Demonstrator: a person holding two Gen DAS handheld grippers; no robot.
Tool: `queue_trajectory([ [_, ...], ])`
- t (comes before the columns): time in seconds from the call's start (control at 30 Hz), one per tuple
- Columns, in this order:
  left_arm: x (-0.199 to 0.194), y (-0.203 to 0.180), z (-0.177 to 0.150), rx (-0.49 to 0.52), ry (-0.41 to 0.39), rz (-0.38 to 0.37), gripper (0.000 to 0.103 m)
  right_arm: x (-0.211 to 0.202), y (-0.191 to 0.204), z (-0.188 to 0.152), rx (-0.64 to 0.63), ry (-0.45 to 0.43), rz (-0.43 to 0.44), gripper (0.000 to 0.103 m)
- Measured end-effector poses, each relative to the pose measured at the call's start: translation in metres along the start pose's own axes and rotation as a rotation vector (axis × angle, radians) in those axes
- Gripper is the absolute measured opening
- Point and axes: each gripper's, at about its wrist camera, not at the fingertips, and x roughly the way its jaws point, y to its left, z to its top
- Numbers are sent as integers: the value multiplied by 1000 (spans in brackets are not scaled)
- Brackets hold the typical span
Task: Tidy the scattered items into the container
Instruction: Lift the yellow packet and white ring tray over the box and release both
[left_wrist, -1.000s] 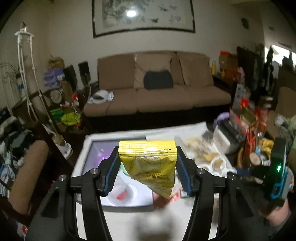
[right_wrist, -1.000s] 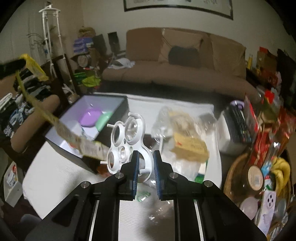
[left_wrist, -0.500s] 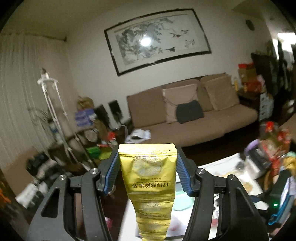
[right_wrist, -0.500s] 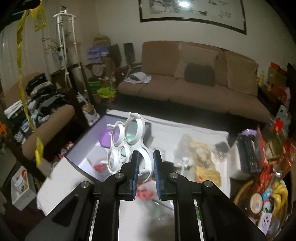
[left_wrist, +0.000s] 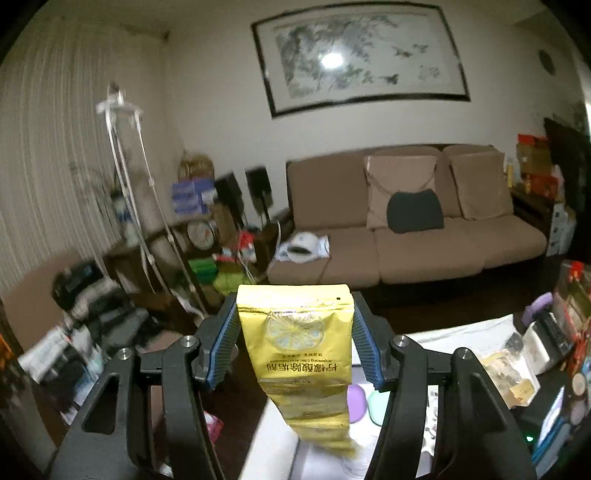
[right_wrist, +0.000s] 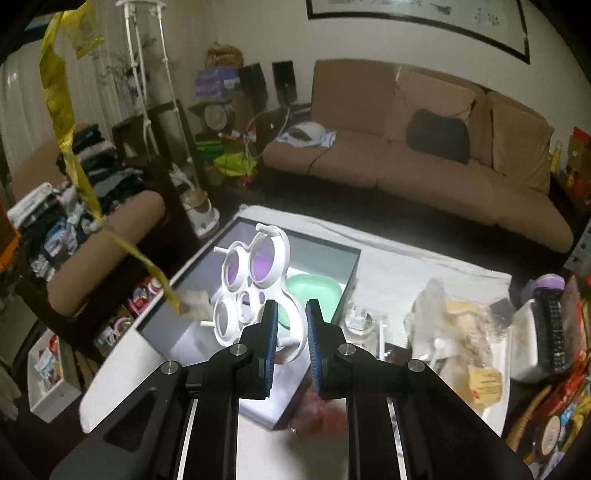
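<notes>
Between one look and the next, the left gripper had swung the strip of yellow sachets up off the table, and its top now stood against the sofa and wall instead of the tabletop. Its jaws were clamped on the top sachet, and the rest hung in a long chain; from the right side the chain's tail dangled at the near left edge of the open box. I judged it was being lifted clear so the whole length could be fed down into that box.

Meanwhile the right gripper had drifted nearer the box, its jaws pinched on the rim of a white ring holder, held upright above the box's interior. A green dish and something purple already lay inside.

Each sachet was glossy foil, printed with a lemon slice, and the strip looked limp and crinkled, likely to fold on itself when lowered.
</notes>
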Motion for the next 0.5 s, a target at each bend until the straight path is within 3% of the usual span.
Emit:
queue_trajectory([
  [0.13,60,4,-31,-5,51,-4,54,53,-1,3,-17,57,-30,15],
  [0.33,152,-2,-90,-28,170,-72,55,133,-6,6,-35,129,-68,15],
  [0.5,207,-19,-145,-22,257,-95,55,191,-9,6,-50,177,-106,15],
])
